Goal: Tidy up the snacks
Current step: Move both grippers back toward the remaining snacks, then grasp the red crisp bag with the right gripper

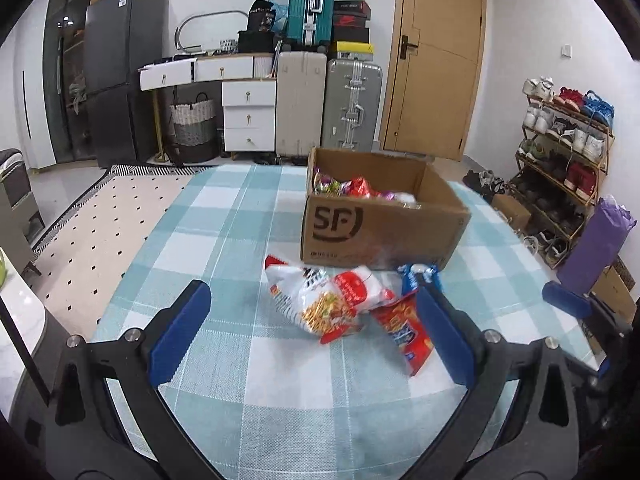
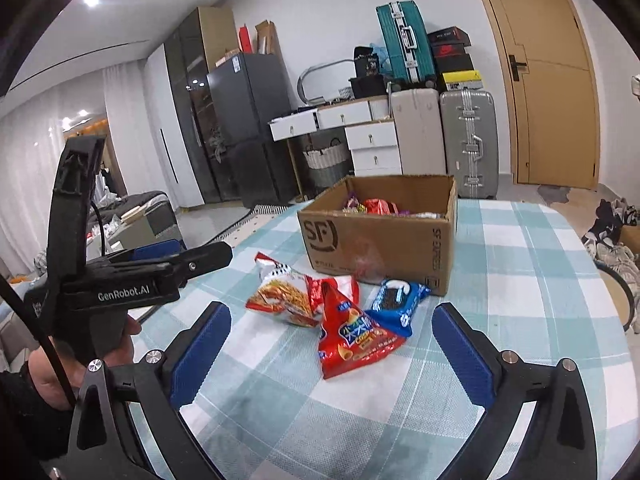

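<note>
My left tool (image 1: 312, 332) has its jaws wide apart, nothing clamped. The noodle bag (image 1: 320, 300) lies on the tabletop (image 1: 224, 232) just ahead, between the two blue pads but not touching either. The red chip bag (image 1: 404, 330) lies right against the inner side of the right-hand pad; contact unclear. The blue cookie pack (image 1: 418, 276) sits just behind that pad's tip.

My right tool (image 2: 332, 356) is also spread fully, empty. In its view the red chip bag (image 2: 352, 332) lies near centre between the pads, apart from both. The noodle bag (image 2: 286, 294) is to its left and farther off, the blue cookie pack (image 2: 396, 304) to its right; all three overlap or touch in one pile.

The cardboard box (image 2: 384, 248) stands just behind the pile, open on top, with snacks already inside. The cookie pack lies close to its front wall.

Left of the pile the checked tabletop is bare as far as its curved edge; bare cloth also to the right of the box. My left hand (image 2: 56, 376) and its tool show at the left of the right wrist view, well apart from the snacks.
</note>
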### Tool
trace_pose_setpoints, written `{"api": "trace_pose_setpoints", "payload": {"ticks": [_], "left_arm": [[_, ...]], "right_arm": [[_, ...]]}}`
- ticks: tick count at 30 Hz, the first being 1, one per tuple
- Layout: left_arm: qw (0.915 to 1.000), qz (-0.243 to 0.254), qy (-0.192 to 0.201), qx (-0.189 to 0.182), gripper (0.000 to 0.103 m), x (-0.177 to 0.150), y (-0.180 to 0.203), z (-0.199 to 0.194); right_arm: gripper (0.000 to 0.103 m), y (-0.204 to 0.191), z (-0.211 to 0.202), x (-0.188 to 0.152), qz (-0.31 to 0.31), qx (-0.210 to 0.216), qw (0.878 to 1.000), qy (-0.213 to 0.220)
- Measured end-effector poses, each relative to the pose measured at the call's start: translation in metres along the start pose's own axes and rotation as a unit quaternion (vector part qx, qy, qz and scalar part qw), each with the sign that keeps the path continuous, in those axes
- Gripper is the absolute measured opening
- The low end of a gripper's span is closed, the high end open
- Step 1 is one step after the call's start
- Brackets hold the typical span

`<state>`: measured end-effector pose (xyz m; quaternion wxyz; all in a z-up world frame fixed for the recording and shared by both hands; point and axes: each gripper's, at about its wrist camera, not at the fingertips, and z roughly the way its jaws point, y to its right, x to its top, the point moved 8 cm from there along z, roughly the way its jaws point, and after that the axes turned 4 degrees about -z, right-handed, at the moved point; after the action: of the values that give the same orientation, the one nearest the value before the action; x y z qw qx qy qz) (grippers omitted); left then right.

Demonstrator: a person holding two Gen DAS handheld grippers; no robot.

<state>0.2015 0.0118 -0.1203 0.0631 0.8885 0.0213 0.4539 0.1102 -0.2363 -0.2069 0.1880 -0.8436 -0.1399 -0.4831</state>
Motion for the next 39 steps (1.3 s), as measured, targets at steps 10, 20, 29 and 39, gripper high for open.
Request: {"api": "trace_pose_setpoints", "payload": {"ticks": [10,20,29,39], "left_arm": [[0.9991,-0.014,-0.040,0.010,0.102,-0.044,-0.022,0.054],[0.9979,-0.028,-0.052,0.027,0.102,-0.059,-0.040,0.070],[0.9967,-0.040,-0.060,0.038,0.102,-0.057,-0.049,0.078],[0.9961,-0.045,-0.063,0.040,0.102,-0.059,-0.052,0.079]], "right_arm": [[0.102,0.014,0.055,-0.030,0.033,0.014,0.997,-0.070],[0.102,0.014,0.102,-0.034,0.000,-0.011,0.994,-0.109],[0.088,0.006,0.125,-0.036,-0.010,0.003,0.991,-0.134],[0.040,0.003,0.133,-0.039,0.001,0.022,0.990,-0.143]]}}
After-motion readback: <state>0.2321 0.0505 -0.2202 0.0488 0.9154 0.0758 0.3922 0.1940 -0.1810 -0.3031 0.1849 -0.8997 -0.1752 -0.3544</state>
